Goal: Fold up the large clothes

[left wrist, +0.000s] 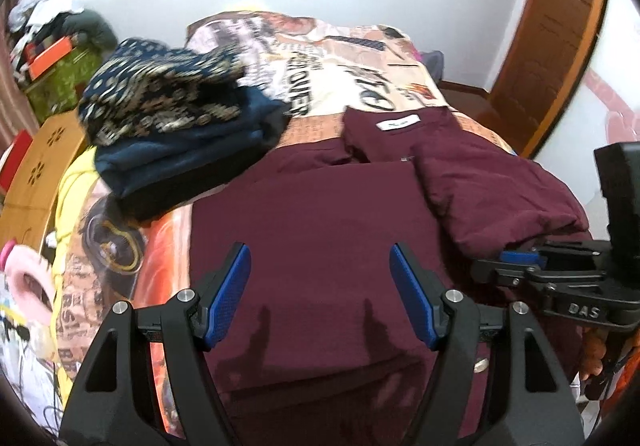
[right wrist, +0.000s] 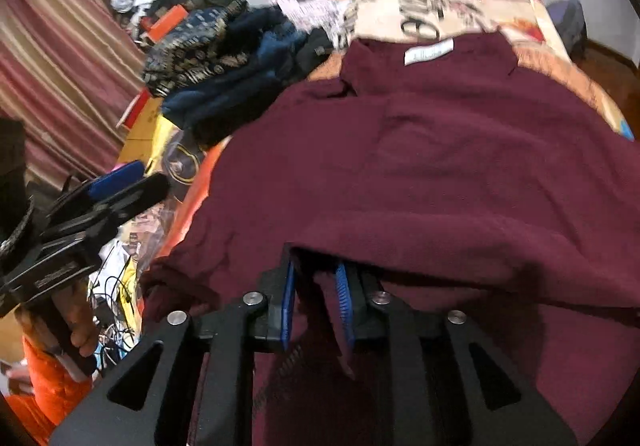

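A large maroon garment (left wrist: 320,222) with a white neck label (left wrist: 398,123) lies spread on the bed; its right side is folded over in a thick roll (left wrist: 500,190). My left gripper (left wrist: 320,266) is open and empty just above the garment's near part. My right gripper (right wrist: 316,278) is shut on a fold of the maroon garment (right wrist: 440,166) at its near edge, and cloth drapes over its fingertips. The right gripper also shows in the left wrist view (left wrist: 516,266), at the garment's right edge. The left gripper shows in the right wrist view (right wrist: 120,186), off to the left.
A stack of folded dark blue and patterned clothes (left wrist: 172,118) sits on the bed's left side. The bed has a printed cover (left wrist: 332,58). A wooden board (left wrist: 36,174) and clutter lie to the left, a wooden door (left wrist: 556,38) to the right.
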The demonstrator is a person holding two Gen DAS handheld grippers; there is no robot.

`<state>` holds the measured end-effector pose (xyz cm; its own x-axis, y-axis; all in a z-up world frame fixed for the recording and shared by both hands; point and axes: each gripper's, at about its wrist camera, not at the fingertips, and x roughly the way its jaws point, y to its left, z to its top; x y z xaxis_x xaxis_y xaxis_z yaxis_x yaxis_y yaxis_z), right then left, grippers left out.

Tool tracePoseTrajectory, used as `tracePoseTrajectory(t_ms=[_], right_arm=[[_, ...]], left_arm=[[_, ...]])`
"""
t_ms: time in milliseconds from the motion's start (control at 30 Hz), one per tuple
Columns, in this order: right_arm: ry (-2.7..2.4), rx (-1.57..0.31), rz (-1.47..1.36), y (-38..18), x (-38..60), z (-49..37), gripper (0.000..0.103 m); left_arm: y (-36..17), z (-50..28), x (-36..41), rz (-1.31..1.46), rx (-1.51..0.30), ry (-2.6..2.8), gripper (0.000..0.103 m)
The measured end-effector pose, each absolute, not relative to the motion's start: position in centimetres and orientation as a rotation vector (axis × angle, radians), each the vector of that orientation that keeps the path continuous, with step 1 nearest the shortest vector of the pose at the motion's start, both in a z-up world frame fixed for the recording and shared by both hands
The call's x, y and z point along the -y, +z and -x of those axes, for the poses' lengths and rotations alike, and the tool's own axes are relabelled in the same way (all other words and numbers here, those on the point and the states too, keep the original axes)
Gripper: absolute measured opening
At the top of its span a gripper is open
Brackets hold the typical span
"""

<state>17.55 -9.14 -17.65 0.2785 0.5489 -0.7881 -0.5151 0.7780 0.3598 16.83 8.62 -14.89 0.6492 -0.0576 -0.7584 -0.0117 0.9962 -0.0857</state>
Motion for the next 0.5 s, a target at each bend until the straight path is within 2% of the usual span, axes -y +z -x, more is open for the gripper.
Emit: tracePoseTrajectory(t_ms=[100, 233, 367, 500], right_arm=[[0.692, -1.01, -0.031, -16.0, 10.8, -16.6, 0.037], [0.655, -0.918, -0.081, -13.9, 14.1, -15.9, 0.039], [0.513, -0.796, -0.123, -11.9, 18.9, -15.5, 0.051], [0.382, -0.742, -0.157, -11.4, 22.5, -15.7, 0.053]], left_arm=[[-14.4, -17.5, -6.6, 0.043, -0.858, -0.062, 0.07], [-13.6, -18.8, -2.6, -0.037, -0.845, -0.128, 0.071], [-13.7, -20.0, 1.3, -0.12, -0.845, -0.19, 0.071], [-14.7, -21.4, 5.3, -0.19, -0.873, -0.268, 0.071]])
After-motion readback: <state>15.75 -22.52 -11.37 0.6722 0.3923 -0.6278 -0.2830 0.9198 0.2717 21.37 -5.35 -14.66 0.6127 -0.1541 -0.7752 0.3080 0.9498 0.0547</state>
